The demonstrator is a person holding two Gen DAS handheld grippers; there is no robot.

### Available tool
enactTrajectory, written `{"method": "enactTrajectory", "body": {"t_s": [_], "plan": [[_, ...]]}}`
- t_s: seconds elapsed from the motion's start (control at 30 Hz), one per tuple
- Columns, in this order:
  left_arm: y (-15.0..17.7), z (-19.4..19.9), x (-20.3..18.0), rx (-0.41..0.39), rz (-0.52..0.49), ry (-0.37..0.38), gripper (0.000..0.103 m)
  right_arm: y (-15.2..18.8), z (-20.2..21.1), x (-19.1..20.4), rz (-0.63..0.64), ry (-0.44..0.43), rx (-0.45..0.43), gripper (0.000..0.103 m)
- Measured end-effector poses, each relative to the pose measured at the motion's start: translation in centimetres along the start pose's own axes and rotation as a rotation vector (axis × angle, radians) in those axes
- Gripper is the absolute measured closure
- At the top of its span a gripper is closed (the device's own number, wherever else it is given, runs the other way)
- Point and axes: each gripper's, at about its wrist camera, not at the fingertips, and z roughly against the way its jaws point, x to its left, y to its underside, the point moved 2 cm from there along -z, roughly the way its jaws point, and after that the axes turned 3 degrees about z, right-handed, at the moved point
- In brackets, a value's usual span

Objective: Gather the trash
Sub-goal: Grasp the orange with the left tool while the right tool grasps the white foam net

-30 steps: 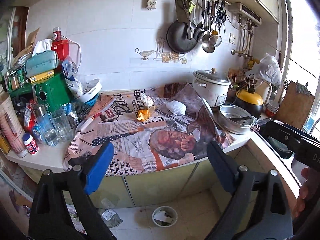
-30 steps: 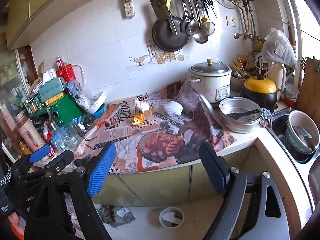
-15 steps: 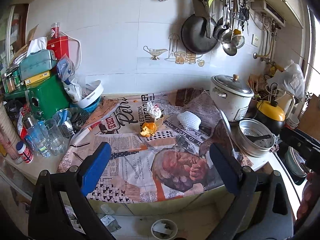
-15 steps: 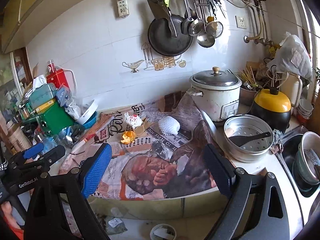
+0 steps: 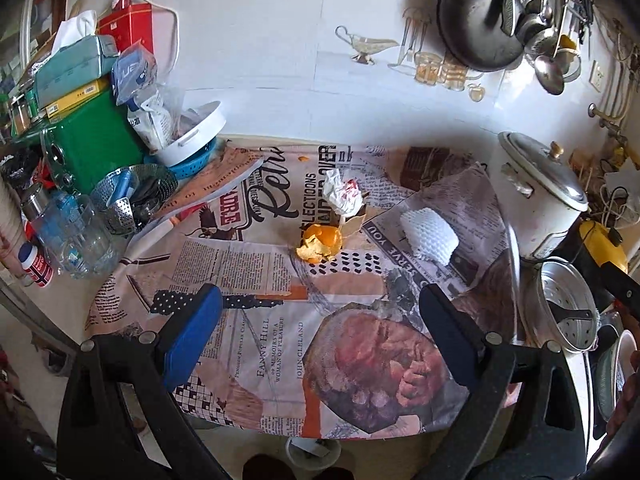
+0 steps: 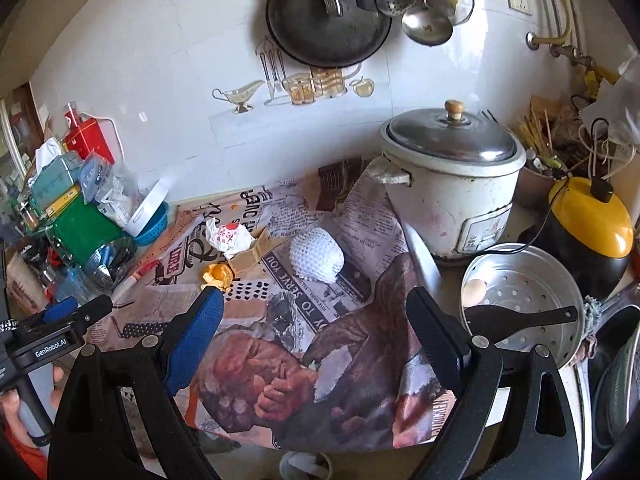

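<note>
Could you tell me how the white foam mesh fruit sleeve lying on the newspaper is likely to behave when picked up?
The white foam mesh fruit sleeve looks hollow and netted, so it is probably very light and will squash between pads. Its rounded shape suggests it may roll if nudged on the newspaper.

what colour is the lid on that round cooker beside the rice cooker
Yellow, over a black base; the round cooker shows best in the right wrist view.

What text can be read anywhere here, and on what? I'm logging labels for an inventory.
"GenRobot.AI": left gripper body, seen from the right wrist.
"FANNY HILL OR MEMOIRS OF A WOMAN OF PLEASURE", "JOHN CLELAND", "PENGUIN POPULAR CLASSICS": newspaper-print cloth.
"SERVE YOU": same cloth, beside the white foam net.
Red print on the crumpled wrapper, and the labels on the small bottle and blue packet: too blurred to read.
</note>
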Motion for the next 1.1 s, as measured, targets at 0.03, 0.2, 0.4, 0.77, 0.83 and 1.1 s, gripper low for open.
{"method": "enactTrajectory", "body": {"t_s": [0.03, 0.2, 0.4, 0.77, 0.83, 1.1], "plan": [[-0.2, -1.1, 0.2, 0.014, 0.003, -0.010, 0.004, -0.1, -0.8, -0.1, -0.003, -0.003, 0.015, 0.012], [-0.9, -6.5, 1.5, 0.083, 0.012, -0.018, 0.004, -0.5, -5.4, -0.8, -0.033, 0.019, 0.084, 0.012], [-2.5, -13.5, 3.2, 0.163, -0.017, 0.001, 0.004, -1.3, -11.8, -1.0, -0.109, 0.031, 0.158, 0.012], [-3.5, -26.6, 3.6, 0.354, -0.114, 0.115, 0.025, -1.4, -23.9, -2.3, -0.308, 0.151, 0.259, 0.029], [-3.6, -28.2, 3.4, 0.365, -0.120, 0.132, 0.035, -0.7, -25.2, -2.4, -0.333, 0.158, 0.285, 0.035], [-3.8, -30.1, 2.0, 0.337, -0.170, 0.216, 0.060, 0.2, -26.2, -2.7, -0.389, 0.096, 0.270, 0.051]]}}
